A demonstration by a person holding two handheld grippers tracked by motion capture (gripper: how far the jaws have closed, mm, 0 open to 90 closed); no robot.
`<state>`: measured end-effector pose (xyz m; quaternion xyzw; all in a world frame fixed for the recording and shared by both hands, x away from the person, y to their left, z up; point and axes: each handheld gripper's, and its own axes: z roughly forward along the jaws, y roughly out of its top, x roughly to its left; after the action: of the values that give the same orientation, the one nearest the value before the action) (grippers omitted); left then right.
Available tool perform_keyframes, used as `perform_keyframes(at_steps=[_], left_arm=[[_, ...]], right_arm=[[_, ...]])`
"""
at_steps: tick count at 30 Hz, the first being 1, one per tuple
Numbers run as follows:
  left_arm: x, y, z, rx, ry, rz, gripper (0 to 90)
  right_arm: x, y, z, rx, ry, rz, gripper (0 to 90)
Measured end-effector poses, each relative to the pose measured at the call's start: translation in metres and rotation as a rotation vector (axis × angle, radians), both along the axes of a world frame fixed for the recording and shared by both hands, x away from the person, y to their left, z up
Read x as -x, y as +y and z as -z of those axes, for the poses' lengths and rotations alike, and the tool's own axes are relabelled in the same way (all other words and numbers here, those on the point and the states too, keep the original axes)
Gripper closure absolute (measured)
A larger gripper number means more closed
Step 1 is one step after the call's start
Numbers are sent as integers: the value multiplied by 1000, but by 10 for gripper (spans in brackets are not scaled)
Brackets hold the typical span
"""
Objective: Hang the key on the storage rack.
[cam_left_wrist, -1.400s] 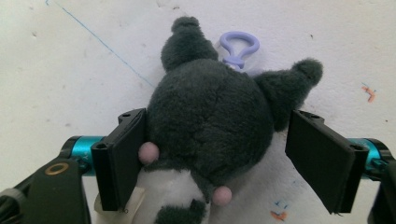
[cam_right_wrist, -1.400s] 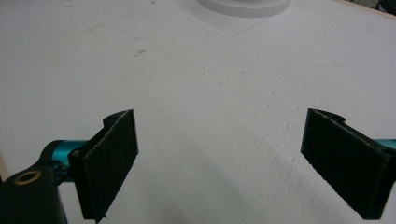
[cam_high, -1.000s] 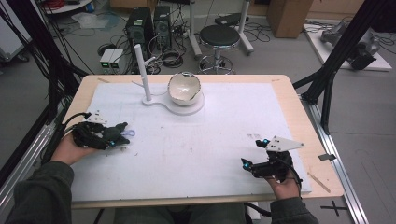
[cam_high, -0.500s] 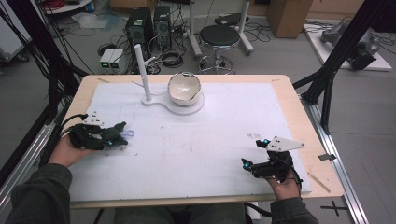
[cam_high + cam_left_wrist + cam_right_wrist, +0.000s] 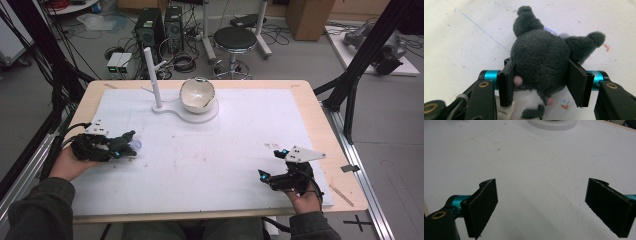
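At the table's left edge the left gripper (image 5: pixel 541 82) has just been closing — its pads now pinch a dark grey plush toy (image 5: pixel 540 56) lying on the white mat (image 5: pixel 240 145). Farther back stands a bowl (image 5: pixel 197 95). At the right, the right gripper (image 5: pixel 541 205) rests spread wide — nothing between its jaws.

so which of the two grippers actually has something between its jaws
The left gripper: its jaws have just been closing and now press both sides of the dark grey plush toy. The right gripper has wide open jaws with bare white table cover between them.
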<state>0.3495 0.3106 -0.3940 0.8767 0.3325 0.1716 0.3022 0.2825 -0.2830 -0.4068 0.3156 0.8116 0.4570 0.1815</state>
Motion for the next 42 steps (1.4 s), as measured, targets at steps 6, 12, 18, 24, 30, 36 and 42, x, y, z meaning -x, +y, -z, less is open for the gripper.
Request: perform_keyframes(at_steps=[6, 12, 18, 24, 30, 36, 42], left_arm=[[4, 2, -6, 34, -11, 3, 454], [8, 0, -10, 52, -21, 12, 454], [10, -2, -14, 65, -26, 23, 454], [12, -3, -18, 80, -33, 26, 454], [14, -4, -22, 95, -43, 30, 454], [16, -4, -24, 104, -48, 32, 454], [18, -6, -29, 109, -56, 39, 454]], right_arm=[[0, 0, 0, -1, 2, 0, 100], [0, 1, 0, 1, 3, -3, 100], [0, 1, 0, -2, 3, -2, 100], [0, 1, 0, -2, -3, -4, 100], [0, 1, 0, -7, -4, -5, 100], [1, 0, -1, -11, -5, -4, 100], [1, 0, -2, -12, -10, -5, 100]])
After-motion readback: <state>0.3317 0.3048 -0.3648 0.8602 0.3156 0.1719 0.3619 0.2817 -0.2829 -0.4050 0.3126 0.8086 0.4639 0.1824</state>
